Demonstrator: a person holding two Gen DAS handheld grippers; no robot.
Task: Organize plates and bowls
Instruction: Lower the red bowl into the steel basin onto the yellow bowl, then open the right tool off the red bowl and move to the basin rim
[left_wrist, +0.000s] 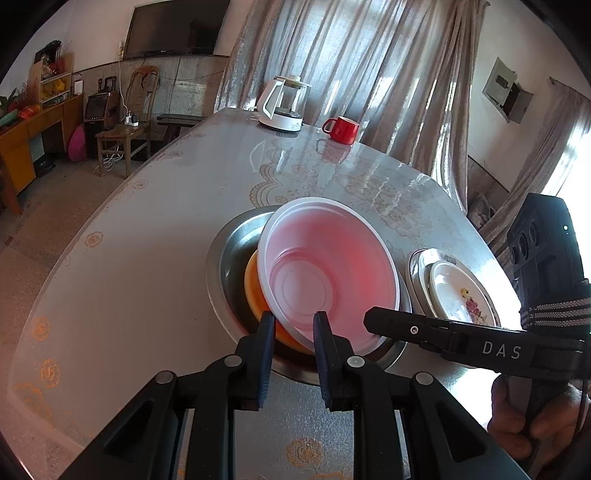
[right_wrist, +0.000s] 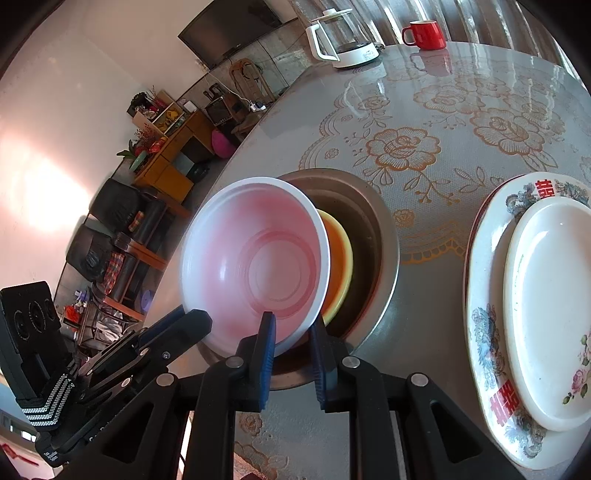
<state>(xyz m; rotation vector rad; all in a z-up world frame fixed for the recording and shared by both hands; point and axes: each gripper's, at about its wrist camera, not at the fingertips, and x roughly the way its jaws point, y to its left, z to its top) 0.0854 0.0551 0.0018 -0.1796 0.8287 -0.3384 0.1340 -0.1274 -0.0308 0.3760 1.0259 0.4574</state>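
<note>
I am working in a living room with long pale curtains (left_wrist: 369, 74) hanging behind a round table (left_wrist: 129, 258) that is wearing a grey cloth printed with gold roses. Straight ahead of both my grippers, a wide steel basin (right_wrist: 384, 236) is sitting on the cloth, and an orange bowl (right_wrist: 338, 258) is lying inside it. Off to the right of my right gripper (right_wrist: 291, 354), a large flowered plate (right_wrist: 484, 332) with red characters is carrying a smaller white plate (right_wrist: 546, 314) stacked on top; both are resting flat on the table, apart from the basin. The pink bowl (left_wrist: 325, 273), white at its rim, is tilting up on edge over the basin, its hollow facing me, leaning just in front of the orange bowl. I am pinching its near rim with my left gripper (left_wrist: 293, 350), the blue pads closed down to a narrow gap with the rim running between them. My right gripper is doing the same on the rim from the other side, its jaws likewise nearly together on the bowl's edge, so the two grippers are sitting side by side at the bowl's lower lip. Far beyond the grippers, at the table's back edge, a white kettle (left_wrist: 284, 105) with a glass body is standing, and a red mug (left_wrist: 341, 129) is sitting just to its right.
</note>
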